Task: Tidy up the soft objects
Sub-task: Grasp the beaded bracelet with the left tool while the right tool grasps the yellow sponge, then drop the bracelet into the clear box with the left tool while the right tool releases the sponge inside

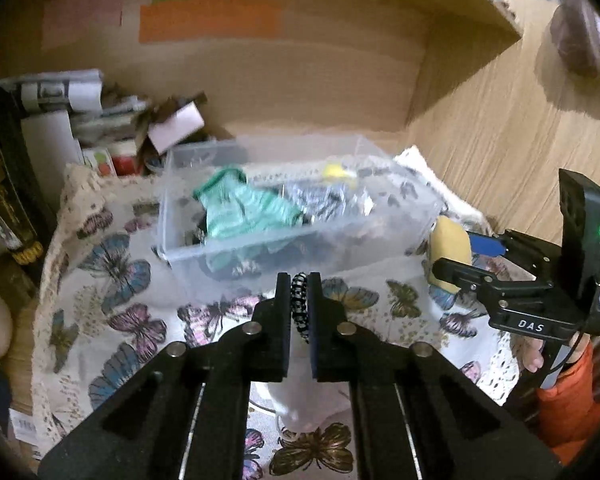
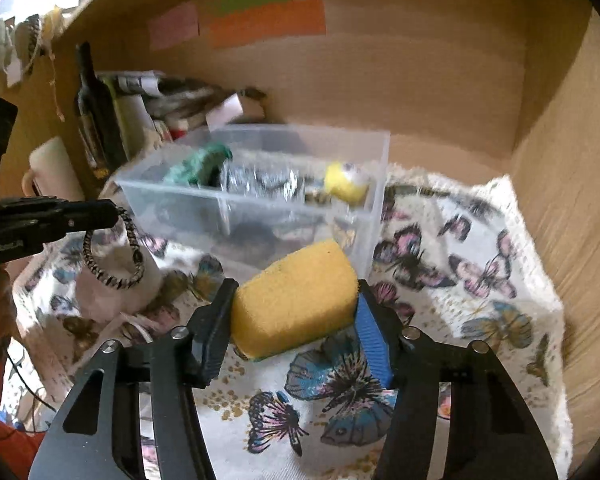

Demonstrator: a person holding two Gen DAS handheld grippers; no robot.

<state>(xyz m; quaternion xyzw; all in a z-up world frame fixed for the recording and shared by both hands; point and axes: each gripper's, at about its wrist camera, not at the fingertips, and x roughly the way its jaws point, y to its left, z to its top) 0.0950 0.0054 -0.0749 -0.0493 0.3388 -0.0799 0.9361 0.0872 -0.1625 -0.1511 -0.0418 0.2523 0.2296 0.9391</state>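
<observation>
Bin point(image 1: 300, 224) first: the clear plastic box sits on the butterfly-print cloth point(image 1: 112, 320) that covers the counter, already holding a green knit piece point(image 1: 244, 208), something silvery and a small yellow toy point(image 2: 346, 182). Both of your loads appear headed there, so bring each one over the near wall before you let go, not against it.

Your right gripper point(image 2: 296, 320) is clamped on the yellow sponge point(image 2: 296, 304), which sits just in front of the bin's near right corner. It looks springy, so lift it above the rim, carry it well inside, then release; dropped on the edge, it may bounce out.

Your left gripper point(image 1: 299, 300) is pinched shut on the black-and-white scrunchie point(image 1: 299, 306), whose loop hangs below the jaws in the right wrist view point(image 2: 112, 252). Raise it enough that the dangling loop clears the wall.

Motion blur smears the bin's contents, so I cannot name the silvery item or the dark shapes beneath it. A pale soft thing point(image 1: 300, 404) lies under your left gripper, mostly hidden by the fingers. You cannot judge from here how much of the bin's floor is free.
</observation>
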